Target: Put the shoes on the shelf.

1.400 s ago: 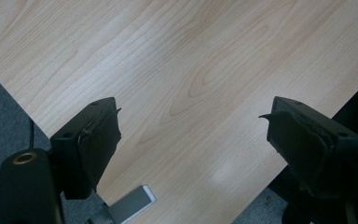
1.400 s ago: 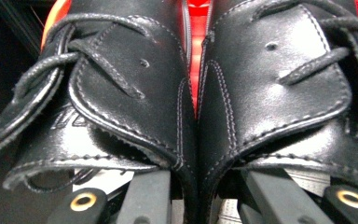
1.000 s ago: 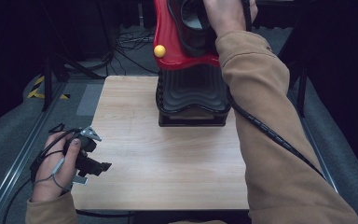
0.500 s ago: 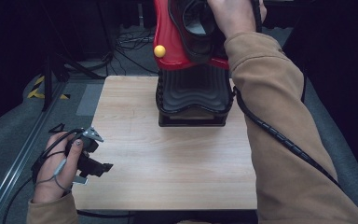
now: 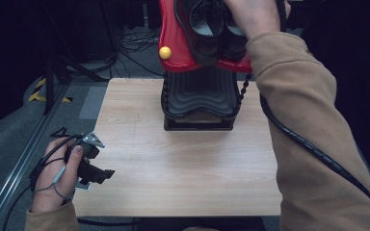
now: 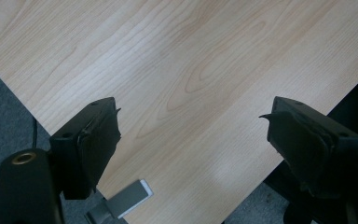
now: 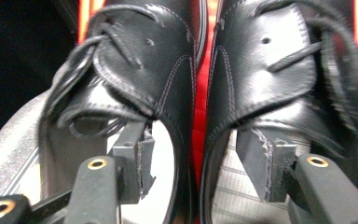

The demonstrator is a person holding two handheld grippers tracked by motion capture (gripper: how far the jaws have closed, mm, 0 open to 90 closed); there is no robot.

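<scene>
Pair of black leather lace-up shoes (image 7: pixel 186 79) sat side by side on raised red rack (image 5: pixel 173 43) at far table (image 5: pixel 173 168) edge, above ribbed black stand (image 5: pixel 200 98). Right gripper (image 7: pixel 205 168) had just been opening, one jaw inside each shoe mouth, adjoining inner walls between them, pads not pressing. Left gripper (image 6: pixel 193 140) spread wide over bare tabletop, holding nothing. Shoes looked light-ish, uppers soft, glossy, probably slippery; I'd pinch both inner collars together, laces loose.
</scene>
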